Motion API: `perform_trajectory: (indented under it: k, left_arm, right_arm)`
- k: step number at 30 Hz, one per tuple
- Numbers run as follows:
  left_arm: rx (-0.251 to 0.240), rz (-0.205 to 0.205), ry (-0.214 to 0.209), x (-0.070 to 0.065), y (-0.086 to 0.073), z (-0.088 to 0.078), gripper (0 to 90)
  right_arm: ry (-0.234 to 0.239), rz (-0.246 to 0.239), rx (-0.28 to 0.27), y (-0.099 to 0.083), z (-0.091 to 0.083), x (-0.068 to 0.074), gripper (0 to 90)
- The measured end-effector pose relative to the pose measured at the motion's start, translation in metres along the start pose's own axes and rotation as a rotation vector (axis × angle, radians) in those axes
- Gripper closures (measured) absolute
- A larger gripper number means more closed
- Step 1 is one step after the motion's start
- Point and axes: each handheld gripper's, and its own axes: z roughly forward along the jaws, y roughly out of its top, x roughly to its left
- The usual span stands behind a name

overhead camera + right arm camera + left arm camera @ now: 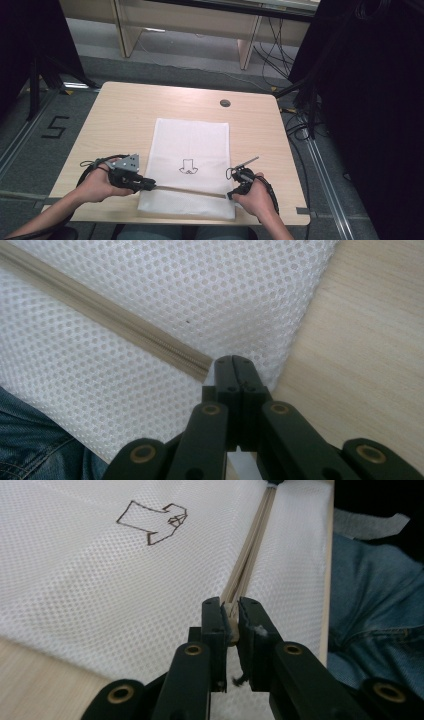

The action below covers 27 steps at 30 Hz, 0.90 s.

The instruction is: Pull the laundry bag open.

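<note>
A white mesh bag (192, 145) lies flat on the wooden table (115, 120), a small shirt drawing (188, 167) at its middle. A beige zipper (187, 190) runs across its near end. At the zipper's left end, my left gripper (150, 186) is shut on the zipper pull (231, 625), which sits between its jaws (231, 612); the zipper (250, 555) stretches away from them. My right gripper (231, 195) is at the zipper's right end. Its jaws (233, 360) are pressed together on the mesh (200, 290) just beside the end of the zipper (110, 322).
A round cable hole (225, 103) sits in the table's far right part. Bare wood (360, 350) lies right of the bag. The person's jeans (375, 605) are just past the table's near edge. Black curtains and cables stand to the right of the table.
</note>
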Motion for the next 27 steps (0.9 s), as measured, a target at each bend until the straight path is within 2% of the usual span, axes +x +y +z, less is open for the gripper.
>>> perform_trajectory:
  k: [3, 4, 5, 6, 8, 9, 13, 15, 16, 17, 18, 20, 21, 22, 23, 24, 26, 27]
  left_arm:
    - [-0.005, -0.001, -0.004, 0.000, -0.002, -0.002, 81.7]
    - [-0.009, -0.007, 0.004, -0.001, -0.003, -0.003, 81.7]
    - [-0.014, -0.018, -0.005, 0.000, -0.004, -0.004, 81.7]
    - [-0.008, -0.017, 0.007, 0.001, -0.006, -0.006, 81.7]
    - [-0.007, -0.016, 0.015, 0.003, -0.008, -0.009, 81.7]
    - [-0.002, -0.017, 0.026, 0.004, -0.011, -0.012, 81.8]
    - [-0.008, -0.029, 0.042, 0.006, -0.016, -0.018, 81.7]
    - [-0.020, -0.026, 0.035, 0.006, -0.020, -0.020, 81.7]
    - [-0.020, -0.026, 0.035, 0.006, -0.020, -0.020, 81.7]
    - [0.006, -0.036, 0.048, 0.005, -0.023, -0.019, 81.7]
    - [0.006, -0.036, 0.048, 0.005, -0.023, -0.019, 81.7]
    - [-0.005, -0.060, 0.037, 0.006, -0.029, -0.018, 81.7]
    - [0.004, -0.063, 0.049, 0.006, -0.031, -0.018, 81.7]
    - [0.009, -0.066, 0.049, 0.008, -0.033, -0.018, 81.7]
    - [0.015, -0.044, 0.051, 0.009, -0.035, -0.019, 81.7]
    - [0.016, -0.075, 0.058, 0.008, -0.037, -0.019, 81.7]
    - [0.019, -0.073, 0.072, 0.009, -0.040, -0.021, 81.7]
    - [0.019, -0.068, 0.071, 0.010, -0.040, -0.021, 81.7]
  right_arm:
    - [-0.001, -0.001, 0.005, 0.000, 0.000, 0.000, 90.0]
    - [-0.007, -0.045, -0.032, -0.001, 0.002, -0.003, 90.0]
    - [-0.007, -0.045, -0.032, -0.001, 0.002, -0.003, 90.0]
    - [0.001, -0.026, -0.019, -0.001, 0.001, -0.002, 90.0]
    - [-0.009, -0.049, -0.028, 0.000, 0.002, -0.003, 90.0]
    - [0.000, -0.011, -0.012, 0.000, 0.001, -0.001, 90.0]
    - [-0.002, -0.011, -0.012, 0.000, 0.001, -0.001, 90.0]
    - [-0.004, -0.010, -0.011, 0.000, 0.001, 0.000, 90.0]
    - [-0.005, -0.035, -0.008, -0.001, 0.000, -0.002, 90.0]
    - [-0.004, -0.011, 0.006, 0.000, 0.000, 0.000, 90.0]
    - [-0.004, -0.011, 0.006, 0.000, 0.000, 0.000, 90.0]
    - [-0.005, -0.010, 0.012, 0.000, -0.001, 0.001, 90.0]
    - [-0.004, -0.008, 0.003, 0.000, 0.000, 0.001, 90.0]
    - [-0.003, -0.008, -0.001, 0.000, 0.000, 0.000, 90.0]
    - [-0.003, -0.014, -0.013, -0.001, 0.001, 0.000, 90.0]
    - [-0.003, -0.033, -0.022, -0.001, 0.002, -0.002, 90.0]
    - [-0.005, -0.033, -0.020, -0.001, 0.002, -0.002, 90.0]
    - [-0.005, -0.010, 0.008, 0.000, 0.000, 0.000, 90.0]
